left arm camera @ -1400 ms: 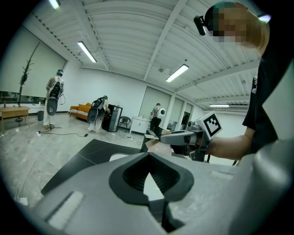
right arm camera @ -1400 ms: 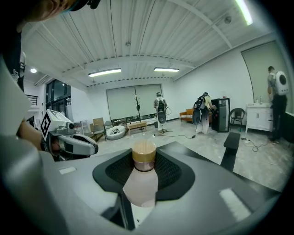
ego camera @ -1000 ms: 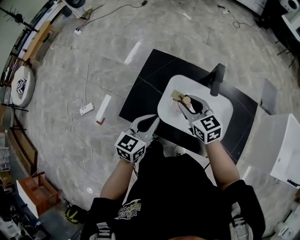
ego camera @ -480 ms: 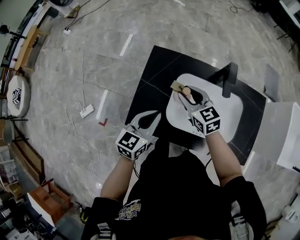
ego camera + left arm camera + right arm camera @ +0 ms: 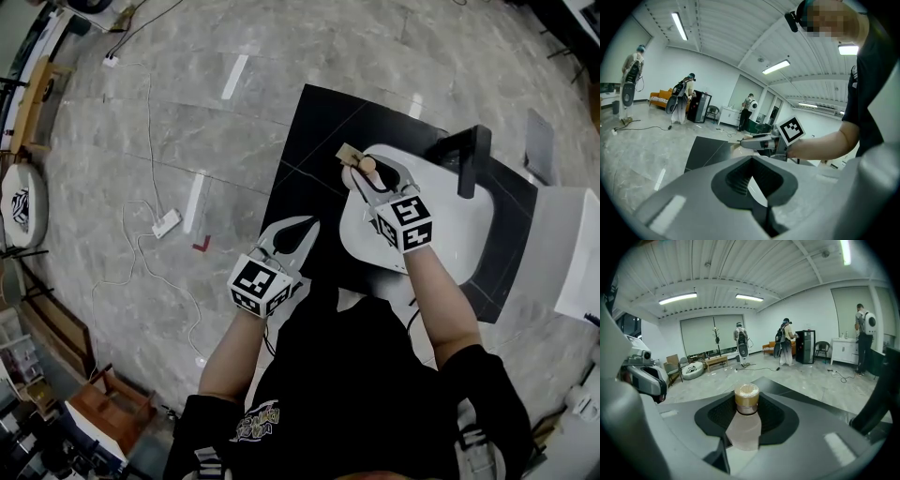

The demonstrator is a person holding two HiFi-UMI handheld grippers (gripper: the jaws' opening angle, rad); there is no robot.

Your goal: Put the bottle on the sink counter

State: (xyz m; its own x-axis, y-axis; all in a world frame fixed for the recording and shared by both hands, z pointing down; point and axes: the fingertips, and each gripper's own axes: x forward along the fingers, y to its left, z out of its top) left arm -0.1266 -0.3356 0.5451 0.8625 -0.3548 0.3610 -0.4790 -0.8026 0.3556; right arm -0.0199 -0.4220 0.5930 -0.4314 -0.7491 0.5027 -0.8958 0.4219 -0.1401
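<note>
My right gripper (image 5: 372, 184) is shut on a small bottle (image 5: 360, 169) with a pale pink body and a tan cap. It holds the bottle over the far left rim of the white sink (image 5: 450, 234), where the black counter (image 5: 305, 150) begins. In the right gripper view the bottle (image 5: 746, 401) stands upright between the dark pads (image 5: 780, 420) of that gripper (image 5: 746, 425). My left gripper (image 5: 292, 236) hangs shut and empty at the counter's near left edge. In the left gripper view the left gripper (image 5: 752, 180) holds nothing, and the right gripper (image 5: 761, 140) shows beyond it.
A black faucet (image 5: 471, 157) stands at the sink's far side. A white cabinet (image 5: 577, 253) is at the right. A power strip (image 5: 167, 223) with its cable and white strips (image 5: 195, 202) lie on the grey floor at left. Several people (image 5: 786, 341) stand far off.
My right gripper has carried the bottle from above the sink basin toward its far left rim and the black counter. The left gripper has stayed shut in much the same place.
</note>
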